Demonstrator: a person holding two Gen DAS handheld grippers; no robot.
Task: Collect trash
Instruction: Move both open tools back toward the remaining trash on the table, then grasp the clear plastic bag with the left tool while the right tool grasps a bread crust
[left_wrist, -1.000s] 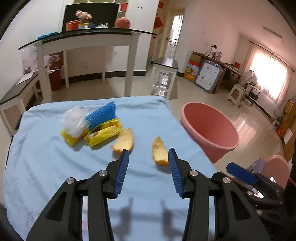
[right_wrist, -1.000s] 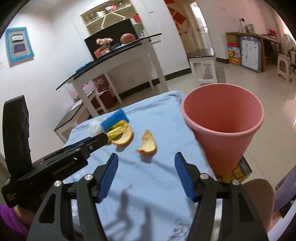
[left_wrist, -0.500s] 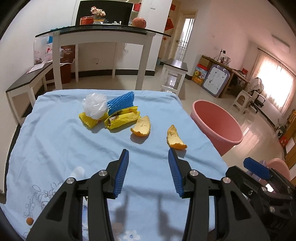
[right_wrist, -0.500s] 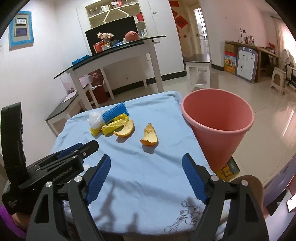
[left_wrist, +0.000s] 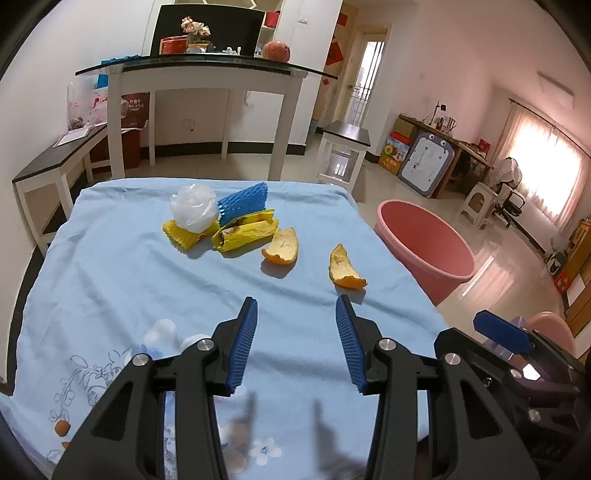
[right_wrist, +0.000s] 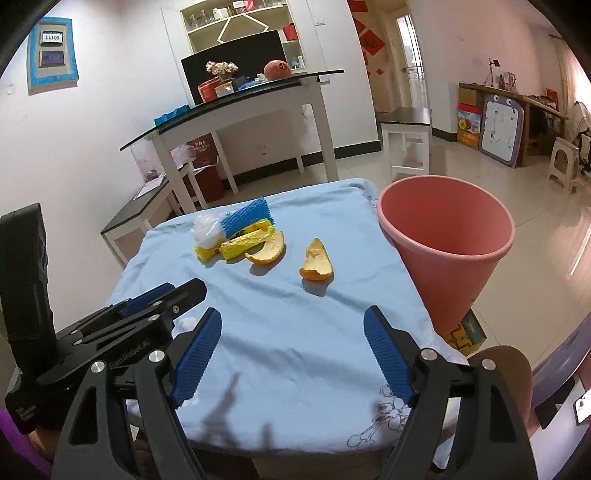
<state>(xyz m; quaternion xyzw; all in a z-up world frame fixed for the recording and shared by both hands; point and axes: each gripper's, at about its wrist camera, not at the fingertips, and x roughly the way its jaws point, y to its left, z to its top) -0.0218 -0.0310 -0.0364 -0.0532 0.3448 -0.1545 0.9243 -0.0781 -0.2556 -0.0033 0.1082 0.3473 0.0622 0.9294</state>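
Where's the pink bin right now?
Pink bin stands on the floor off the table's right edge in both views, nearest the lone orange peel.

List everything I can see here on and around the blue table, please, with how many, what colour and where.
orange peel pieces: two, orange, middle of the cloth, apart
yellow crinkled wrappers: two, yellow, far part of the cloth, side by side
crumpled clear plastic bag: one, whitish, on the wrappers
blue foam net sleeve: one, blue, beside the bag
light blue tablecloth: one, covering the table
pink plastic bin: one, pink, on the floor by the table
left gripper: black, blue pads, jaws open, nothing held
right gripper: black, blue pads, jaws just opened wide, nothing held
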